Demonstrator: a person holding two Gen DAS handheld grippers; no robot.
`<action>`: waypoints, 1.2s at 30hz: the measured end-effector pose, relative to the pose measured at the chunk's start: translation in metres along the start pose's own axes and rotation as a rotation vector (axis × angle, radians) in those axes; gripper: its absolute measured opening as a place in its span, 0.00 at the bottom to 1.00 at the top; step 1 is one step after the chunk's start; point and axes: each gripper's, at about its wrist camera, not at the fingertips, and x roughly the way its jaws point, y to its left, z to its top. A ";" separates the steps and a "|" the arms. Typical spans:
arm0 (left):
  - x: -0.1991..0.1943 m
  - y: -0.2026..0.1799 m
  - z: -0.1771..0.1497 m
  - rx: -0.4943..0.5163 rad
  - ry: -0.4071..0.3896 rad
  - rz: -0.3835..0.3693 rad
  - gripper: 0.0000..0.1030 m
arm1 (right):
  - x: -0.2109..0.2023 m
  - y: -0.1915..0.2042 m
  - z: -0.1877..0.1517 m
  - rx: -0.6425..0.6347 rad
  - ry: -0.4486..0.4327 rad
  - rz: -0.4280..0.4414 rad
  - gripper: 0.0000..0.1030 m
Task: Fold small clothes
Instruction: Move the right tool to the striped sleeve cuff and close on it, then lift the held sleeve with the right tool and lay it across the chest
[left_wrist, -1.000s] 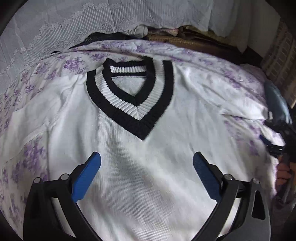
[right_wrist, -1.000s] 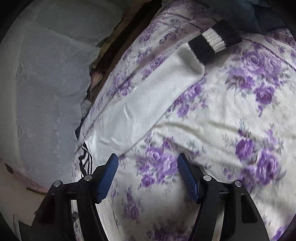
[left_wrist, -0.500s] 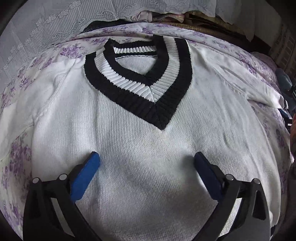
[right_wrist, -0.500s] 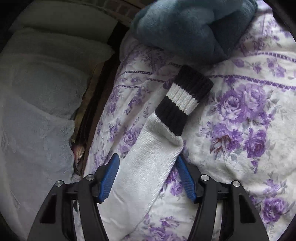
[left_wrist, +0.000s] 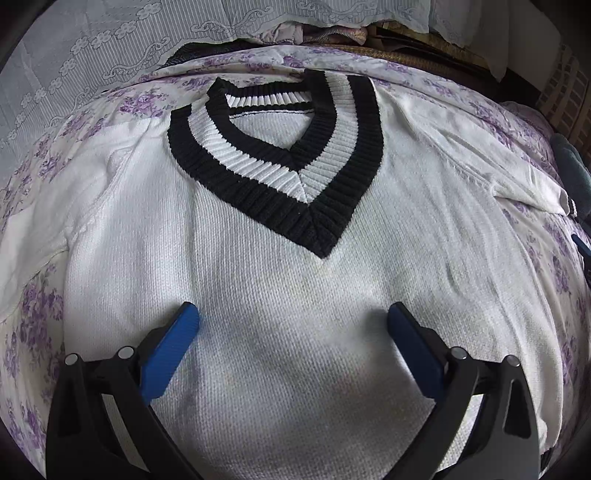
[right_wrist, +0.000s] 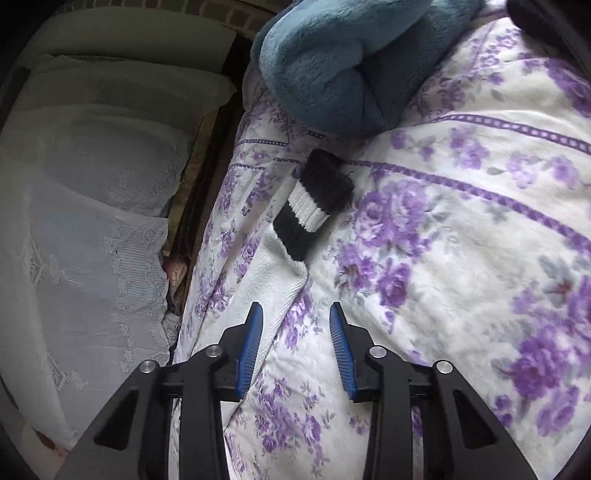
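The bed (left_wrist: 461, 96), covered with a purple-flowered sheet, carries the work. A white knit sweater (left_wrist: 295, 295) lies face up and flat across the bed, its black-and-white striped V-neck collar (left_wrist: 280, 173) toward the far edge by the lace curtain (left_wrist: 74, 55). Both sleeves lie spread outward; no fold is visible on the body.

The right sleeve (right_wrist: 273, 273) runs along the bed edge next to the lace curtain, ending in a striped cuff (right_wrist: 314, 206) that lies just short of a blue fleece blanket (right_wrist: 343, 55).

The left gripper (left_wrist: 291, 332) hovers over the sweater's chest below the collar point, jaws spread wide and holding nothing. The right gripper (right_wrist: 295, 325) sits low over the sleeve below the cuff, jaws narrowed but with a visible gap; the left pad overlaps the sleeve's edge, and no cloth is pinched between them.

Step in hand, by judgement: first fold, acquisition of the right sleeve. The next move calls for shifting the right gripper onto the sleeve, closing on it near the cuff, then carrying it across the chest. The left gripper can press the body to prevent dragging.
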 end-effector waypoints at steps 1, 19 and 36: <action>0.000 0.000 0.000 0.000 0.000 0.000 0.96 | 0.005 0.005 -0.002 -0.029 0.004 -0.015 0.36; -0.006 0.003 -0.001 -0.008 -0.009 -0.015 0.96 | 0.022 0.045 0.023 -0.189 -0.161 0.027 0.08; -0.030 0.157 -0.002 -0.338 -0.050 -0.030 0.96 | 0.016 0.142 -0.028 -0.422 -0.104 0.104 0.08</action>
